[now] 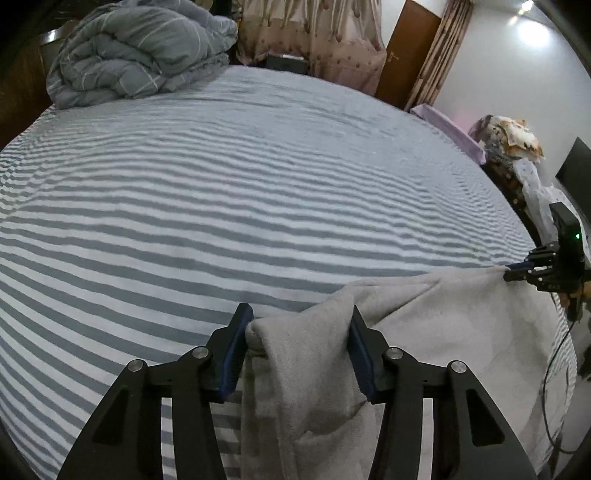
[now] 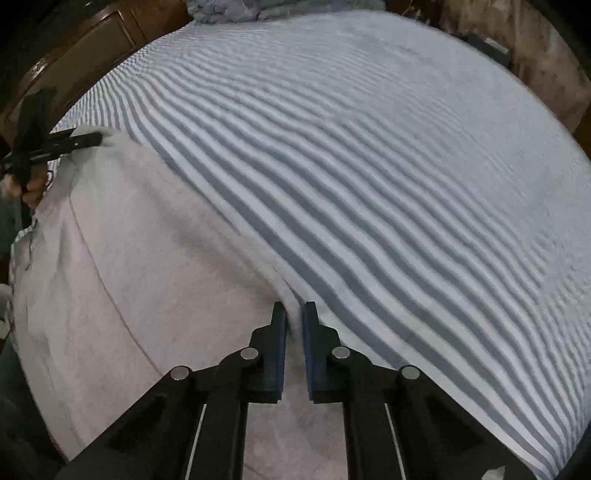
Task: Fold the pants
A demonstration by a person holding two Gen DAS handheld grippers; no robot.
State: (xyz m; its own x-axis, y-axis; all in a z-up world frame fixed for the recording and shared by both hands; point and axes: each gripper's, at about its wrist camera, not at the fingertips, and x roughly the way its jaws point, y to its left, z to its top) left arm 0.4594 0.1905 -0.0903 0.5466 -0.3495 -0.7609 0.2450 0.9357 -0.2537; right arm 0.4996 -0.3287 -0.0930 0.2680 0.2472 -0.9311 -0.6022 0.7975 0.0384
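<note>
Light grey fleece pants (image 1: pixel 424 332) lie on a blue-and-white striped bed sheet (image 1: pixel 221 203). My left gripper (image 1: pixel 299 317) has its jaws wide apart, with a bunched fold of the pants lying between them. My right gripper (image 2: pixel 294 308) is shut on an edge of the pants (image 2: pixel 147 258), which spread out to its left on the sheet (image 2: pixel 369 166). The right gripper also shows at the right edge of the left wrist view (image 1: pixel 517 271), pinching the far corner. The left gripper shows at the far left of the right wrist view (image 2: pixel 92 140).
A rumpled grey quilt (image 1: pixel 136 51) is piled at the far left corner of the bed. Curtains (image 1: pixel 314 33) and a brown door (image 1: pixel 410 51) stand behind. Clutter and a chair with cloth (image 1: pixel 513 147) sit off the bed's right side. A wooden headboard (image 2: pixel 81 55) is at the far left.
</note>
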